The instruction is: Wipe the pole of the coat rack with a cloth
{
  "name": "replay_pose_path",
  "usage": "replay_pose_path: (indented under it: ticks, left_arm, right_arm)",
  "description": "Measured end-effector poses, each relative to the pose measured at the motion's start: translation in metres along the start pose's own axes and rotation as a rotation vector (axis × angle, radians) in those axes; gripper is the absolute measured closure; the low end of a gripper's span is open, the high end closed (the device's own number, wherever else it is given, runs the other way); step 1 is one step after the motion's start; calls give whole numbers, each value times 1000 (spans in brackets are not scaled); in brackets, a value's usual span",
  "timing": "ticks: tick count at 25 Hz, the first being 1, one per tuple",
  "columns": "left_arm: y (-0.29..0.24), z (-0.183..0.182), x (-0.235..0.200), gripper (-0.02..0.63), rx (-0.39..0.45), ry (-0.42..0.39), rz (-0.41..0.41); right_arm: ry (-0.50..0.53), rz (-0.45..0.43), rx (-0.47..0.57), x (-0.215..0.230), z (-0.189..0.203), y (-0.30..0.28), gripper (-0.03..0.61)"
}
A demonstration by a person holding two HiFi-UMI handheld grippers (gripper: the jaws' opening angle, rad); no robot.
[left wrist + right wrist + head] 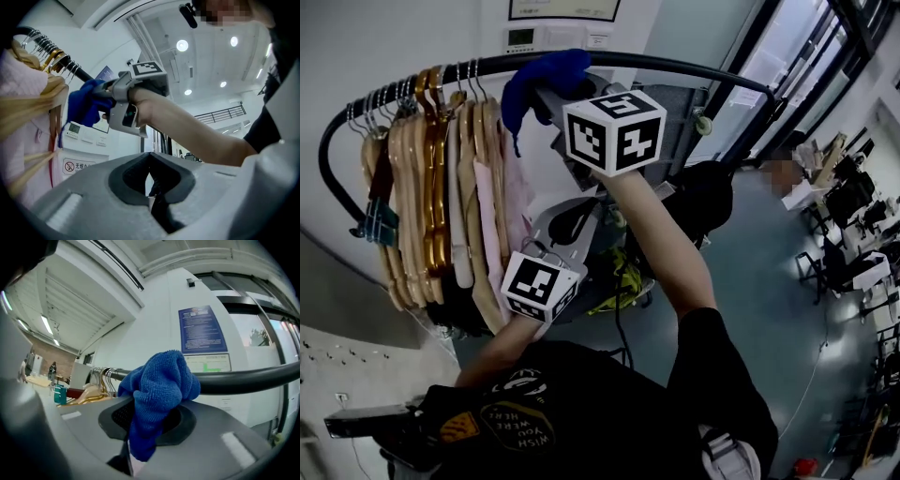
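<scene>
1. Left of both grippers, a row of wooden hangers (422,187) carrying pale garments hangs from the curved left end of the pole (675,67).
2. The left gripper (151,185) is held low, beneath the right gripper and just beside the hangers. It tilts upward toward the right gripper. In its own view the jaws are drawn together, with only a sliver of light between the dark pads and nothing between them.
3. The blue cloth (539,80) is bunched at the tip of the right gripper. It is draped over the pole and touches it, just to the right of the last hanger.
4. The right gripper (145,420) is raised to the pole with its jaws clamped on the cloth's lower folds. The cloth fills the gap between the pads and spills over the top onto the bar.
5. Right of that gripper the black pole runs on bare and bends downward at its far end. On the wall beyond the jaws hangs a blue poster (201,329).
</scene>
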State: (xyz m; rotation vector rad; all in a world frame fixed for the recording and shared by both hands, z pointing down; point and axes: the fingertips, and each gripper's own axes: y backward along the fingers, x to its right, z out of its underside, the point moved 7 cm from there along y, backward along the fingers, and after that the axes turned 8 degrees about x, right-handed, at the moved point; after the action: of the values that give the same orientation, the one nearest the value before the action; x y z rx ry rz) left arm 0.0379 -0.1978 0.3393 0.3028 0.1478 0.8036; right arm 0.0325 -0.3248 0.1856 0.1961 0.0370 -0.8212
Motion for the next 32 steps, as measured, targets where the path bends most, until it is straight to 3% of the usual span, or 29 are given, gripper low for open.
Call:
replay_pose_path:
  ticks: [4,7,15,22,26,29,32]
  left_arm:
    - [-4,-1,-2,615,8,7,-7]
    - [-8,0,-2,615,10,12,4]
    - [-31,10,2,615,5,39,61]
    - [-47,10,11,615,24,47,94]
    - [-44,9,7,615,34,57,82]
    - [-40,8,3,615,31,48,63]
    - [-35,5,0,615,26,36,43]
  right_arm:
    - [-65,-64,3,-24,2,-23,492]
    - [-70,-23,4,-4,4,-12,492]
    - [-109,345,26,155,2,97,492]
    - [-26,675,-38,292,-2,182,491]
    - [-12,838,-33,347,0,218,491]
    - [-40,901,-29,358,-2,231,494]
    - [-36,826,-28,337,-1,215,494]
